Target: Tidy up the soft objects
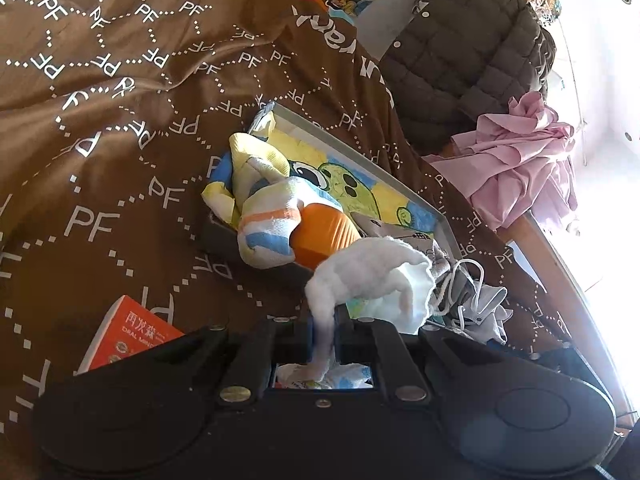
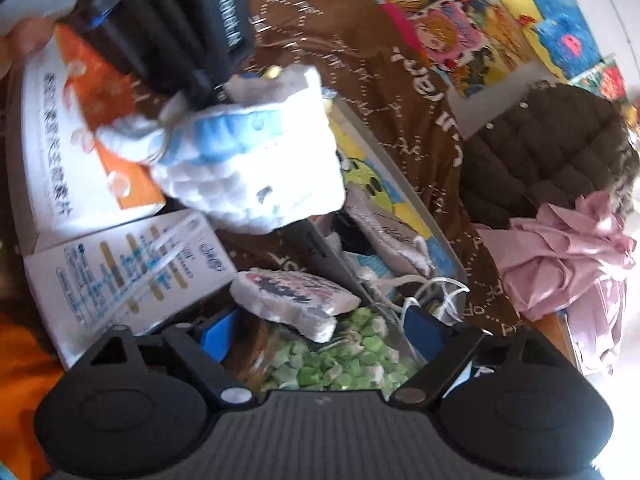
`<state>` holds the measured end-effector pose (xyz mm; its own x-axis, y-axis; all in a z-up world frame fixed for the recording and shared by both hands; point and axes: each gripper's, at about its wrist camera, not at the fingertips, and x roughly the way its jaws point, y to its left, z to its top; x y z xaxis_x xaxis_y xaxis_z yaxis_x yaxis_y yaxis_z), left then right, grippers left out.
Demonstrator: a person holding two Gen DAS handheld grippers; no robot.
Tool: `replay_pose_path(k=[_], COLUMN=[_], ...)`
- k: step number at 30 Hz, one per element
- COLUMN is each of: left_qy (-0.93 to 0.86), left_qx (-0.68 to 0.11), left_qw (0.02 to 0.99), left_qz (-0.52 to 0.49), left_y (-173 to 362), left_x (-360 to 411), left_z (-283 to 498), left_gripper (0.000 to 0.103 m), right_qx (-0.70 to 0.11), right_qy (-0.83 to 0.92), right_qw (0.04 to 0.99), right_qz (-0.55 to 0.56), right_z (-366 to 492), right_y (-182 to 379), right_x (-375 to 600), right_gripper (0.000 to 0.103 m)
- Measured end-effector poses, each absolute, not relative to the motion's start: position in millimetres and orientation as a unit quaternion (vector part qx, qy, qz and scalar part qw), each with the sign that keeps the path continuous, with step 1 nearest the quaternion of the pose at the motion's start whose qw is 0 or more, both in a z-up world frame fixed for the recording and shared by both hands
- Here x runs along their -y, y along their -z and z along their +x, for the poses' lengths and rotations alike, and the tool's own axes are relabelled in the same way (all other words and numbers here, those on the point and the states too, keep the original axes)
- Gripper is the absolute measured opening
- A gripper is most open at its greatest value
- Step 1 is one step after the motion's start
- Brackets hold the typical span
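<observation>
Here the left claw [image 1: 324, 340] pinches a fluffy white cloth [image 1: 372, 280]; right claw [image 2: 320, 332] gapes.

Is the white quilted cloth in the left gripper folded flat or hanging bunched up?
Bunched. The left gripper pinches one corner of the white quilted cloth, and the rest droops in crumpled folds.

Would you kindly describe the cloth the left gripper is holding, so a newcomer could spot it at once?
Start from the brown bedspread printed with white letters, then find the shallow cartoon-lined tray lying on it. At the tray's near end the left gripper is shut on a white quilted cloth. Unlike the yellow, blue and orange bundle beside it, it is almost plain white and held up.
</observation>
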<state>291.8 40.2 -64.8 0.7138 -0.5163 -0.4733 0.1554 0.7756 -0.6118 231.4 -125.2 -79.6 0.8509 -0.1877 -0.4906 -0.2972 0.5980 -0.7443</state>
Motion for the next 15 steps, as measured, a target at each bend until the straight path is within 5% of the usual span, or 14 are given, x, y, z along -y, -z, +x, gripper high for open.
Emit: replay_pose_path(k=[6, 15], left_qy=[0.194, 0.208], left_qx=[-0.327, -0.321], left_qw=[0.882, 0.885], left_qz=[-0.278, -0.266], left_y=[65.9, 64.5], left_x=[-40.7, -32.4], left_z=[292.9, 292.5], left_gripper=[0.009, 0.009], right_qx=[-0.253, -0.236], right_qy=[-0.052, -0.101], right_qw=[0.84, 0.819], right_qz=[-0.478, -0.514], right_z=[233.7, 223.7], right_y=[84.0, 96.8], right_x=[120.2, 116.6], right_gripper=[0.075, 0.032])
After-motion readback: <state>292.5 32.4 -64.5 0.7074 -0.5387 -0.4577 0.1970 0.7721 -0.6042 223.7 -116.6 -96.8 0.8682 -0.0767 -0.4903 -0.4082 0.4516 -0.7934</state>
